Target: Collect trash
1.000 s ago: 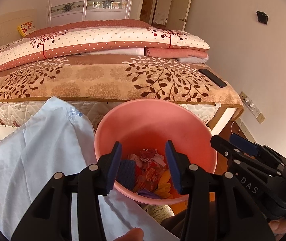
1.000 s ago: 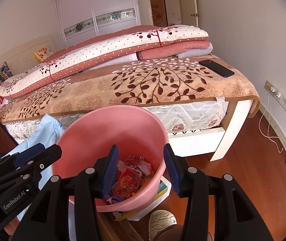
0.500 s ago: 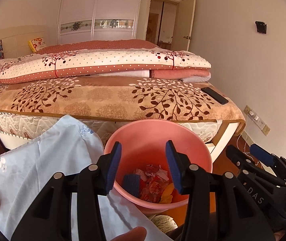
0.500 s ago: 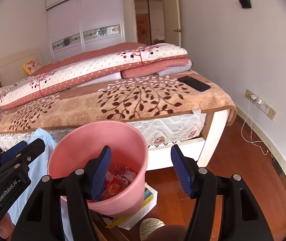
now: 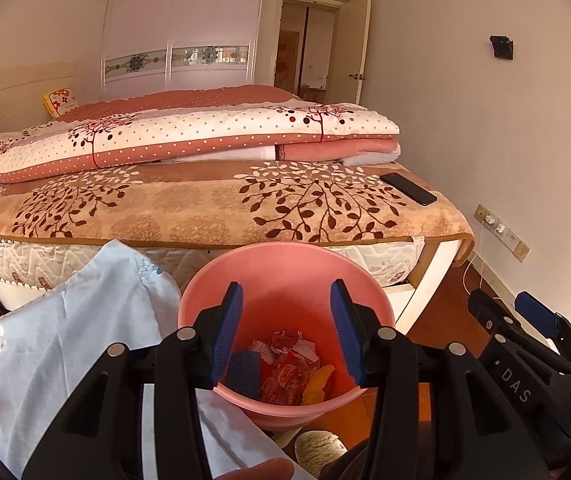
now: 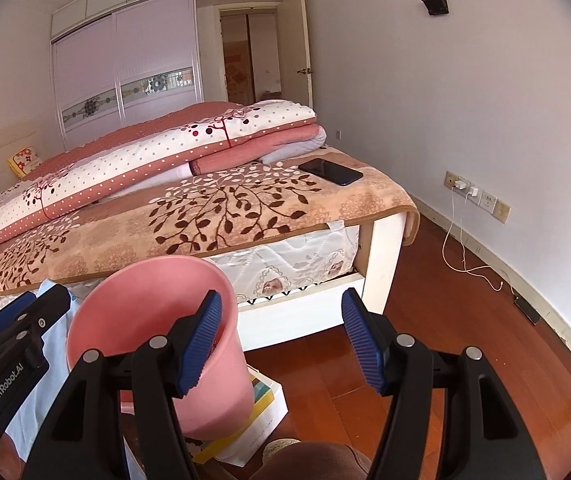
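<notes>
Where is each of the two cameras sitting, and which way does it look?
Left wrist view: on the left tool, looking forward and down into the round pink plastic bin of wrappers before the bed; a fingertip shows at the bottom edge.
Right wrist view: on the right tool, open and empty, looking over the bin's rim toward the red wooden floor; a knee shows below.
Shared: bin, leaf-patterned bed blanket, flat black phone, each other's tool.

The bed [image 6: 381, 248] carries a leaf-patterned blanket [image 6: 221, 212] — on it a folded dotted quilt [image 6: 157, 164] far left and a black phone [image 6: 330, 171] at the right end.
</notes>
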`<state>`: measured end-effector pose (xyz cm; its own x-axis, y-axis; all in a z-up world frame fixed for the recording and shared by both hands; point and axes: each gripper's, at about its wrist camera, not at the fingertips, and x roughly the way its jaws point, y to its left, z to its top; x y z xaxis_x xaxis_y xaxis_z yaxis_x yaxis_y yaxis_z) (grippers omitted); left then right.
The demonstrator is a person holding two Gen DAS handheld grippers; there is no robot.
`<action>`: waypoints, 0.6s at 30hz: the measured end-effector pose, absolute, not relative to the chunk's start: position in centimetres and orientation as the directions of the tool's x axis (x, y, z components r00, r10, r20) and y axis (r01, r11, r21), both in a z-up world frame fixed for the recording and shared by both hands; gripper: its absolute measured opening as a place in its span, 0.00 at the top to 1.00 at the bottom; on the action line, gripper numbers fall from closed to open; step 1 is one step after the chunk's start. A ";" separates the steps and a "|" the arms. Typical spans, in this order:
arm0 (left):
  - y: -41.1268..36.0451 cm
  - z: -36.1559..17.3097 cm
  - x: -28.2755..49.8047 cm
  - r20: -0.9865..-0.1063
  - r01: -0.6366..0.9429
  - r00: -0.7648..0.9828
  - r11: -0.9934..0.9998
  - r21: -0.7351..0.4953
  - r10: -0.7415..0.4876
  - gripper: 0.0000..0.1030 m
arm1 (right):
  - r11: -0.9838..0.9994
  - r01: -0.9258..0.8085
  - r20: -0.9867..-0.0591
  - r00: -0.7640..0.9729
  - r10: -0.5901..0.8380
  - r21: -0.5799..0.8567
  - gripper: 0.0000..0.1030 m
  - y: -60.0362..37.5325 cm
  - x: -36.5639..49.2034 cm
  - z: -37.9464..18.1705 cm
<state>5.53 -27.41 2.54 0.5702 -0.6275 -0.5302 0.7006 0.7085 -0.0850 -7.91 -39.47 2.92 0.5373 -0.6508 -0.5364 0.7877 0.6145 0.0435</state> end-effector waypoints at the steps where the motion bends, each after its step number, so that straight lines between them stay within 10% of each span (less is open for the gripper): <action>1: -27.5 2.6 5.4 -0.529 0.703 0.569 0.706 -0.085 -0.630 0.55 | 0.610 0.791 -0.537 0.534 -0.653 0.045 0.40 -39.6 -8.1 2.9; 18: -28.6 2.5 4.1 -0.527 0.727 0.556 0.683 -0.066 -0.643 0.55 | 0.569 0.819 -0.535 0.511 -0.672 0.067 0.40 -40.2 -9.8 3.0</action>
<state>4.07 -28.55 2.51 0.5558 -0.6426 -0.5274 0.7270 0.6834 -0.0665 -9.80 -40.19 3.00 0.5110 -0.6724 -0.5354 0.8195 0.5691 0.0674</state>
